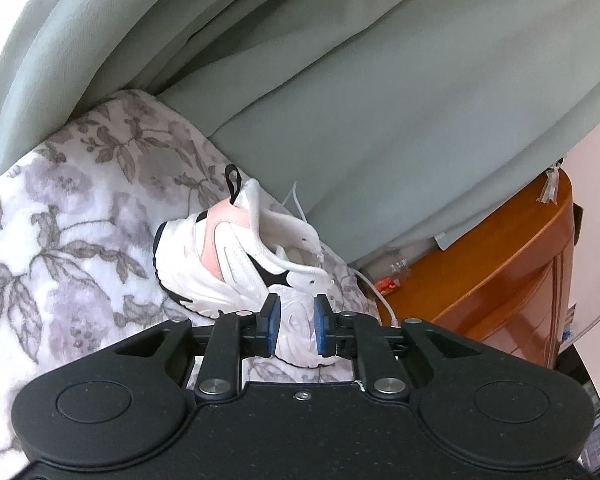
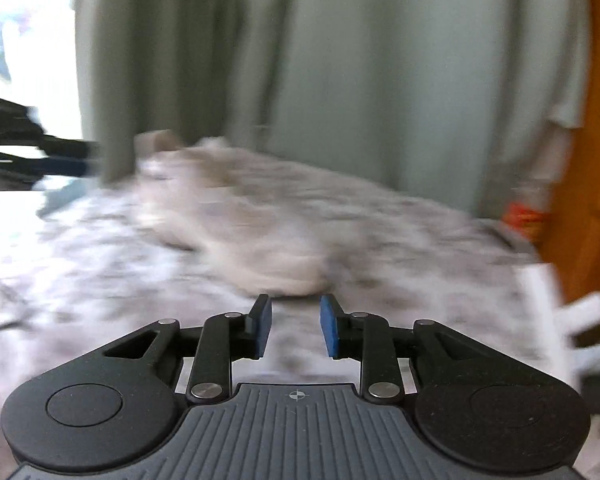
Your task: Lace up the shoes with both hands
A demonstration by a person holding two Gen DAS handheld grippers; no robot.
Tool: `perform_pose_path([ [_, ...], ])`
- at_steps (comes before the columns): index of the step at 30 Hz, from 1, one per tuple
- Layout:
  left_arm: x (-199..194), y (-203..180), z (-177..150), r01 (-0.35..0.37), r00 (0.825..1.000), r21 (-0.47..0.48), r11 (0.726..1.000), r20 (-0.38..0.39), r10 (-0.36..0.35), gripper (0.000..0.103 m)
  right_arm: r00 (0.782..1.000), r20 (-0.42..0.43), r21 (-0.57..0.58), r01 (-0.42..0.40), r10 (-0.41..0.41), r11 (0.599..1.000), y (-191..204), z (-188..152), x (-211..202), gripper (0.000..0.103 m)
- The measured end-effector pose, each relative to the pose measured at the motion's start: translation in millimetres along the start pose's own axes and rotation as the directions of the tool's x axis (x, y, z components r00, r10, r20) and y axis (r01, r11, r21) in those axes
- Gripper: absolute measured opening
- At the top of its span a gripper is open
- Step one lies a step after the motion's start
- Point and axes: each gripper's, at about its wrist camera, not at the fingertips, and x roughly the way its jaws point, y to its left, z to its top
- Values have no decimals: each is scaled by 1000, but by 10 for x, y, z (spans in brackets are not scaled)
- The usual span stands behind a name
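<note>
Sneaker [image 1: 240,264] lies on the flowered blanket [image 1: 60,208] straight ahead of the left gripper [image 1: 295,322], heel away, toe between its parted, empty jaws, loose laces [image 1: 300,208] trailing right, while the right gripper [image 2: 295,326], also parted and empty, points at a blur.

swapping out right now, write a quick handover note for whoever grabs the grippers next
Left gripper: open, empty, aimed at the toe end of the sneaker.
Right gripper: open, empty; its view is motion-blurred, so the shoe there is only a pale smear.
Sneaker: white with pink and black, on the floral blanket in front of the green curtain.
Laces: loose, draped over the opening, one end trailing toward the curtain.
Done: no finished lacing or bow visible.
Left: take a lace end in each gripper, thread, tighten.
</note>
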Motion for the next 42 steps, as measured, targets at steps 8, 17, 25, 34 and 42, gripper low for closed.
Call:
perform_pose_path([
  [8,-24,15,-46,-16,1000,-5,1000,-17,16,20,986,-96,-78,-146,139,986,439,-68,222,24],
  [17,-20,145,-194,-63,995,-30,998,-76,61,26,975,-113,-46,-200,194,979,448,-103,211,25],
  [25,213,124,-394,-48,982,-45,998,-185,39,28,960,-148,-54,-249,239,967,606,-58,381,25],
  [34,461,158,-590,-42,957,-107,993,-291,9,37,958,-119,-70,-269,260,961,636,-50,315,4],
  [42,635,211,-597,-39,965,-182,983,-263,-10,33,961,-72,-86,-273,267,958,621,-36,195,4],
])
